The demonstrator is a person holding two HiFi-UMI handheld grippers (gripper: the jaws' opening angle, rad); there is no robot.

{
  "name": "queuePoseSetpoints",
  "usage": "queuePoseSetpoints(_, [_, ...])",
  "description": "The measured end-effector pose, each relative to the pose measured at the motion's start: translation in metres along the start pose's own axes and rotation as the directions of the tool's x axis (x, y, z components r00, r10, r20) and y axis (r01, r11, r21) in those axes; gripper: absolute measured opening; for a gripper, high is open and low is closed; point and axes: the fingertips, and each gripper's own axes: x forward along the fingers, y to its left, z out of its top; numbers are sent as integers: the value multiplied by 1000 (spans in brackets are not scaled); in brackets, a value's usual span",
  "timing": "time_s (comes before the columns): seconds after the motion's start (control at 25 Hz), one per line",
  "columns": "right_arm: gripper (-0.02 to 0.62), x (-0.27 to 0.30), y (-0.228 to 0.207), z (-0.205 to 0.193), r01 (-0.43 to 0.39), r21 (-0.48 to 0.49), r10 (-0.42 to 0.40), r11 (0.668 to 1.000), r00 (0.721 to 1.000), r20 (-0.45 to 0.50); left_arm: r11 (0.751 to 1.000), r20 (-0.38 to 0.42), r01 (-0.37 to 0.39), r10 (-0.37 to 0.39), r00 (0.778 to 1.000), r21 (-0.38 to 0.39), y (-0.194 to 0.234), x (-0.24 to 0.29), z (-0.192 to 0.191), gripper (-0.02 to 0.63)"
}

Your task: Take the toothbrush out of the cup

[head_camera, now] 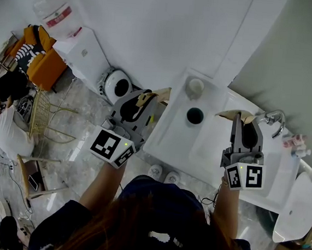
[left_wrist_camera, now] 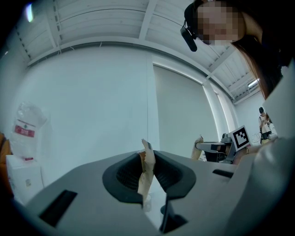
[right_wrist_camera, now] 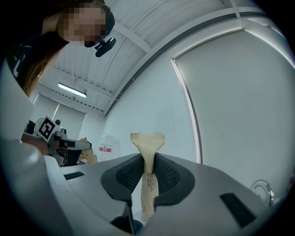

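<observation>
We see matt, creased tan paper in the strip [right_wrist_camera: 147, 140] and the torn scrap [left_wrist_camera: 147, 154], ribbed dull black pads [right_wrist_camera: 130, 177] set in smooth matt grey plastic on the right gripper [right_wrist_camera: 148, 162] and left gripper [left_wrist_camera: 151, 169], a glossy white washstand [head_camera: 168, 136] and a polished metal tap [head_camera: 276, 118].

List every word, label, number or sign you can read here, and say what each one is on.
Red label on the water jug: print too blurred to read.
Dark print on the paper wrapper clamped in the right hand-held gripper: too small to read.
Paper scrap clamped in the left hand-held gripper: no readable print.
Marker cubes: square codes only, no words.
</observation>
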Motion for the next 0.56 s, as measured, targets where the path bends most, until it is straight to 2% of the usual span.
queuePoseSetpoints(0.56, [83, -5, 6, 2, 24, -10, -24, 1000, 1000, -1, 1000, -5, -4, 4, 1000, 0, -7, -12, 2, 74])
